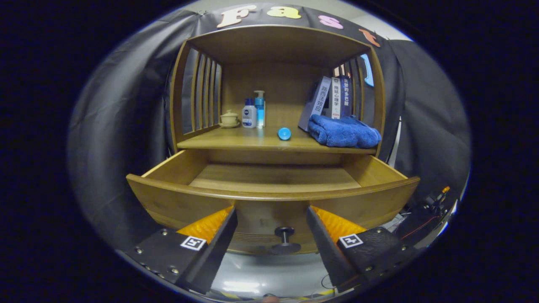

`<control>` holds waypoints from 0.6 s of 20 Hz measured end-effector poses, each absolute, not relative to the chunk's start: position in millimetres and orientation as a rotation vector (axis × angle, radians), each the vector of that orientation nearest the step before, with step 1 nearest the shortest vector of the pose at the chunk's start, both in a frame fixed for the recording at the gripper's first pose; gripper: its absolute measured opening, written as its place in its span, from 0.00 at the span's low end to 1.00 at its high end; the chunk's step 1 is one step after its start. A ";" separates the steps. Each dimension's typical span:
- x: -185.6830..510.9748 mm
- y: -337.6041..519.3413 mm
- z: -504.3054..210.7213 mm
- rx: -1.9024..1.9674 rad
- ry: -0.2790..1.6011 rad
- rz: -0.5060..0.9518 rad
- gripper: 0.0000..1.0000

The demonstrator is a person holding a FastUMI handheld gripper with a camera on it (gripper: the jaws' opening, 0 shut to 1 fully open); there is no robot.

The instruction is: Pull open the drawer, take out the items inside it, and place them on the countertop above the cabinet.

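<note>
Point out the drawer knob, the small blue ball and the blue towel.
drawer knob [284, 231], gripper view, its round head.
small blue ball [284, 134], gripper view, its middle.
blue towel [343, 132], gripper view, its folded top.

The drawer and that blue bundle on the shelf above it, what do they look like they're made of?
The drawer looks like wood with a smooth, slightly glossy honey-brown finish; grain lines show on its floor, though it could be veneer. Its knob is dark, possibly metal or plastic. The blue bundle looks like a soft, fluffy terry or microfibre towel, judging by its folds. The tool hangs open either side of the knob.
</note>
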State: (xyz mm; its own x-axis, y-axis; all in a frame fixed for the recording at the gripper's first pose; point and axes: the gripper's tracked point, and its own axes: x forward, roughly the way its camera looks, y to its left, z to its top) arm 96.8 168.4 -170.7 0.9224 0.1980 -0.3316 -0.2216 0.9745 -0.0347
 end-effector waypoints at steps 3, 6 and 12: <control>105.2 169.2 -174.4 -0.091 0.359 0.214 0.99; 120.2 172.7 -173.0 -0.090 0.361 0.214 0.96; 152.1 184.3 -176.5 -0.061 0.371 0.215 0.96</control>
